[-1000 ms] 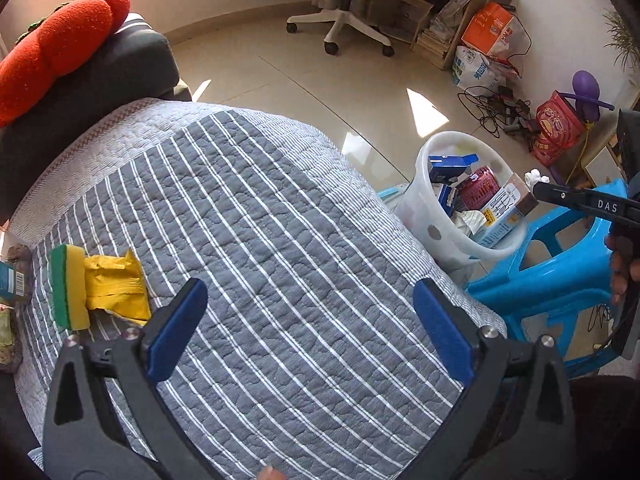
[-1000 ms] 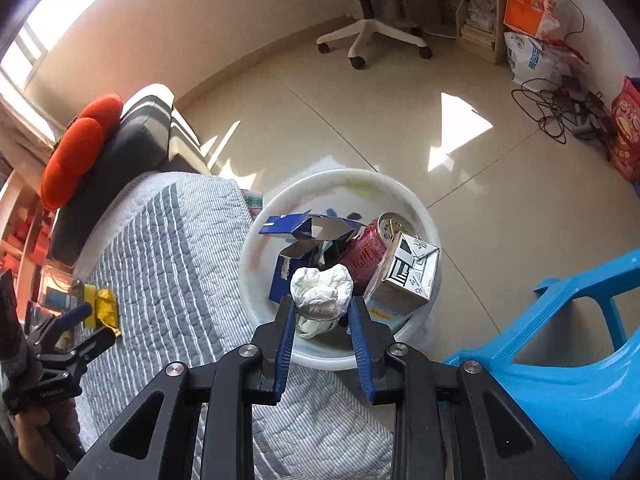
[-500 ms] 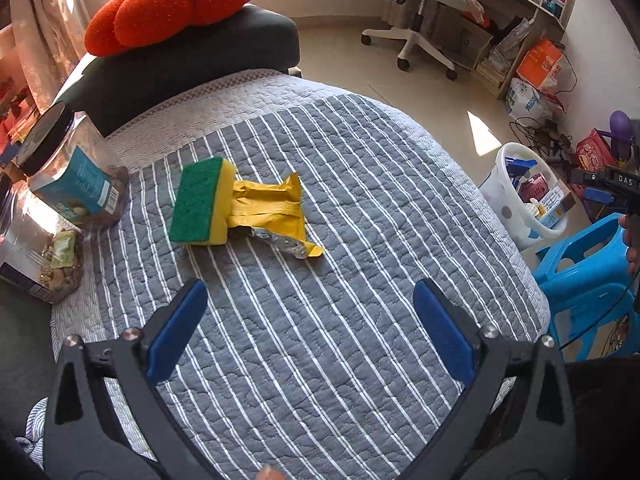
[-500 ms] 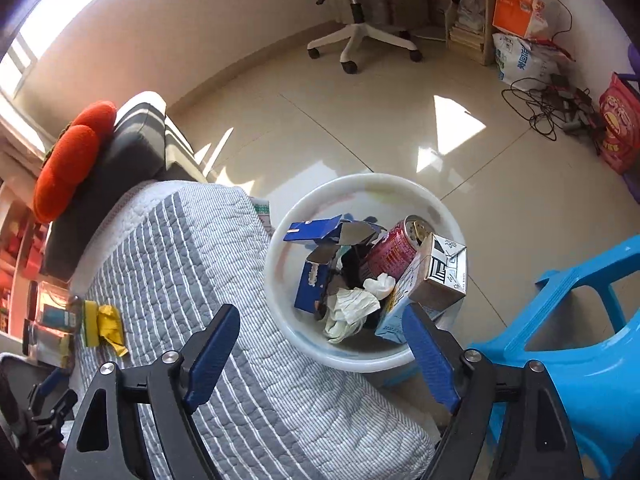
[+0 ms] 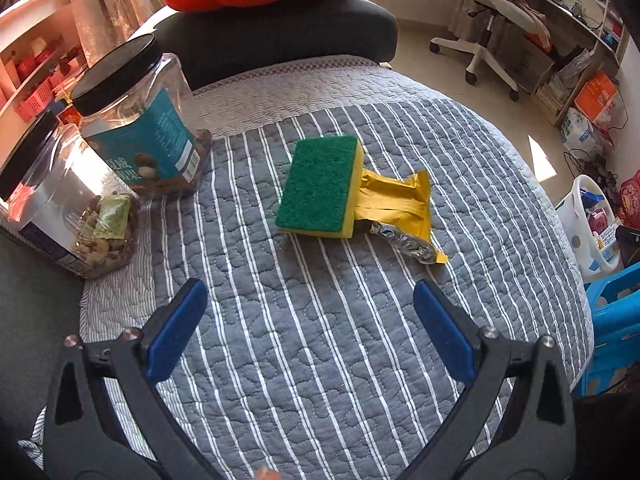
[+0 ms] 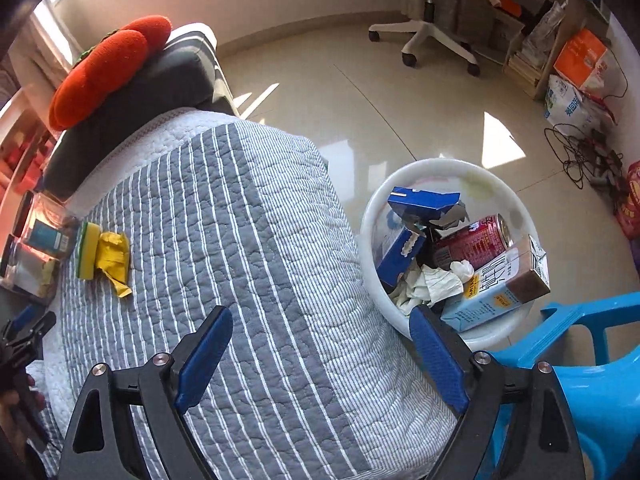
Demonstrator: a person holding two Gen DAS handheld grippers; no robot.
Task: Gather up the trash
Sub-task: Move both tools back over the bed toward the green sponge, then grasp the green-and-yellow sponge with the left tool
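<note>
**Last wrapper awaits pickup as trash basket fills**

The left claw [image 5: 310, 332] is held wide open and empty above the near part of a bed covered by a quilted grey bedspread [image 5: 320, 340] with white stripes. The yellow wrapper [image 5: 400, 204], crumpled and foil-lined, lies near the middle of the bed, one end tucked against or under a green-and-yellow sponge [image 5: 320, 186]; which of the two cannot be told. The right claw [image 6: 320, 354] is likewise spread wide with nothing in it, held over the bed's edge just beside the white plastic basket [image 6: 440, 168] on the floor.

The wrapper is judged to be the next item to be collected. A good grasp would be taken at the free, silvery tail toward the basket side, well clear of the sponge, so that only the trash is lifted. Because the film is thin and lies flat on soft quilting, the pads should be pressed slightly into the fabric before being closed, and the pull made sideways away from the sponge.

In the basket, torn blue cartons [image 6: 420, 204], a red drink can [image 6: 476, 240], crumpled white tissue [image 6: 432, 284] and a milk carton [image 6: 500, 288] are piled up to the rim. Two clear black-lidded snack jars [image 5: 140, 128] stand at the far left corner of the bed, near the sponge.
</note>
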